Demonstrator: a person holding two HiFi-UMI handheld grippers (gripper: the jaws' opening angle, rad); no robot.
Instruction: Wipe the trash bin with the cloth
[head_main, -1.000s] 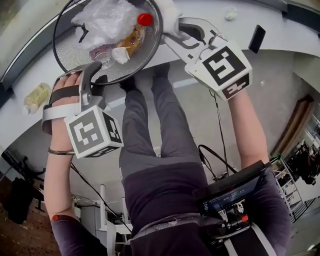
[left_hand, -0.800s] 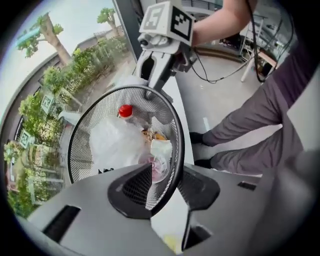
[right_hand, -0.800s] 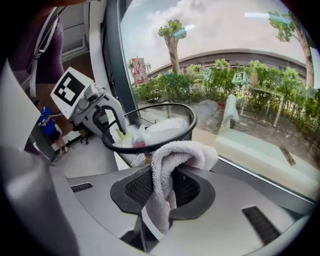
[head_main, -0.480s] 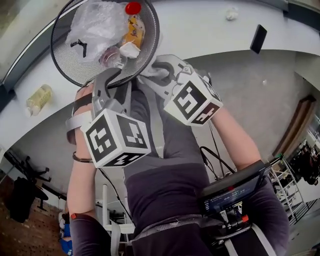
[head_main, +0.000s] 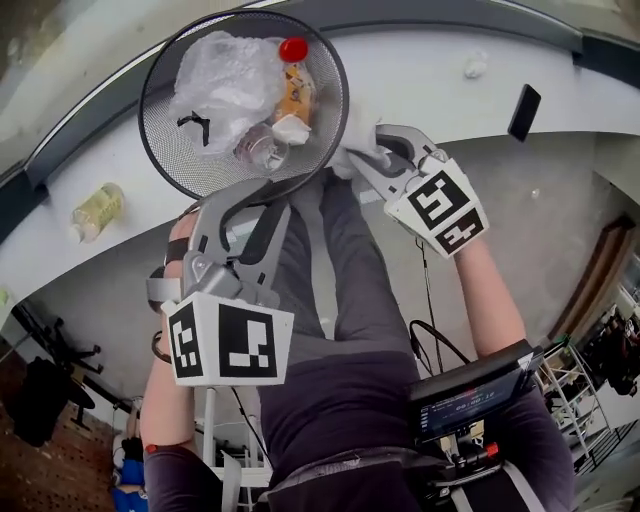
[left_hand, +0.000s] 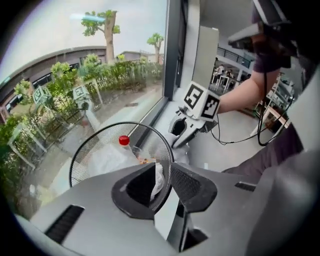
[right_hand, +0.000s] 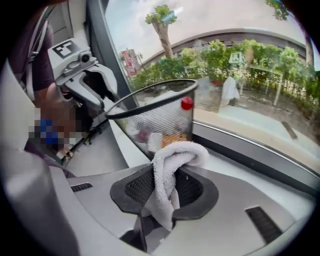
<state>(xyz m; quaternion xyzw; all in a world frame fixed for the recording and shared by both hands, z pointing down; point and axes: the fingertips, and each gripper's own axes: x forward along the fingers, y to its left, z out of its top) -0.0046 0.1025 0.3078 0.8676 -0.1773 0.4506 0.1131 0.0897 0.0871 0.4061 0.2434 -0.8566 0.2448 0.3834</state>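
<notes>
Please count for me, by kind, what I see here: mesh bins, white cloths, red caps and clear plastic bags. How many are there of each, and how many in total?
bin: 1
cloth: 1
red cap: 1
plastic bag: 1
total: 4

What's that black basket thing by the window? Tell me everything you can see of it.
The bin is a round basket of black wire mesh with a solid rim. It is tilted, mouth toward the person, at the white ledge. Inside lie crumpled clear plastic, a red-capped bottle and scraps. The left gripper, whose jaws have just been closing, pinches its rim. The right gripper's cloth is beside its outer wall; contact is unclear.
</notes>
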